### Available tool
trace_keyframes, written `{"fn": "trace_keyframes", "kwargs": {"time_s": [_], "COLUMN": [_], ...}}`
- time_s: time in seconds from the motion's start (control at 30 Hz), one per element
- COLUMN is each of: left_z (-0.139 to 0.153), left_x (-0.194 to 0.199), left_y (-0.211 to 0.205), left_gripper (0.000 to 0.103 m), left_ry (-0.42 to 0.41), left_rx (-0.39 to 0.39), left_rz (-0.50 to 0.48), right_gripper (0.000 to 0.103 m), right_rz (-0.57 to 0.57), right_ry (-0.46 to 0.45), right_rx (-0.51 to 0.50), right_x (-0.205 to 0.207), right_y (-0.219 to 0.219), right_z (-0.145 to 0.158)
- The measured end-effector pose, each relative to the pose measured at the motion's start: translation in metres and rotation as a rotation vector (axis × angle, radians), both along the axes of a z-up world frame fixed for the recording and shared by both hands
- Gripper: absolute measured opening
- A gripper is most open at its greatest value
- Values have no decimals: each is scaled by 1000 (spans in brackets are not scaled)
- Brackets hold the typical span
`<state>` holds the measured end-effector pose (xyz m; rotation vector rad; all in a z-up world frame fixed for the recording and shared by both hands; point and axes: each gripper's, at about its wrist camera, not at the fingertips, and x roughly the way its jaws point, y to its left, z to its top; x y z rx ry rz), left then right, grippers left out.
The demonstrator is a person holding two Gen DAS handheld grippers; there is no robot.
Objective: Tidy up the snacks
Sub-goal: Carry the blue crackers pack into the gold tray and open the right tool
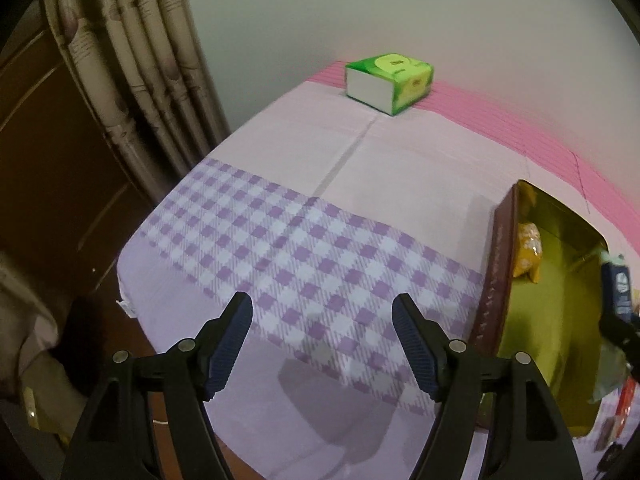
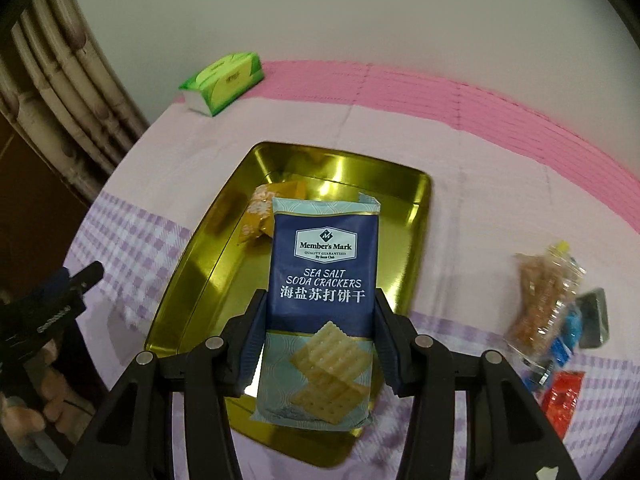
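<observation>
Right gripper [image 2: 320, 336] clamps the cracker pack [image 2: 320, 300] by its long edges, holding it upright over the tin [image 2: 416, 240] for release beside the yellow packet [image 2: 262, 216]. Left gripper [image 1: 322, 344], jaws opening and empty, waits at 9 o'clock. Loose snacks [image 2: 556, 312] lie at 3 o'clock.

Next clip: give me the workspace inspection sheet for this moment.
Surface: table under lilac checked and pink cloth.
Job's things: gold tin holding a yellow packet; cracker pack above it; loose snacks to the tin's right.
Clutter: green tissue pack at the far edge.
Grippers: right gripper shut on the cracker pack; left gripper empty, opening.
Cables: nothing seen.
Surroundings: curtain, plain wall.
</observation>
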<state>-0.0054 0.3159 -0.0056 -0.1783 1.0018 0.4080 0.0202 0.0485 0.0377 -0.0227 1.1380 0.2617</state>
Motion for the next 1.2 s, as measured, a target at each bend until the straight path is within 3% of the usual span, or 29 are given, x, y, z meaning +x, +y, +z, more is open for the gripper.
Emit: {"fn": "trace_keyframes", "kwargs": {"time_s": [0.4,1.2], "left_z": [-5,-7], "left_x": [2,0], "left_y": [2,2], "left_gripper": [74,75], "left_ry": [11,11], "left_rx": [-17,-49], "left_rz": [6,20], "right_gripper": [46,47], "right_rz": [6,-8], "right_ry": [82,159], "right_rx": [-8,55], "right_x": [7,10], "right_y": [37,65], "right_z": [-40,-64]}}
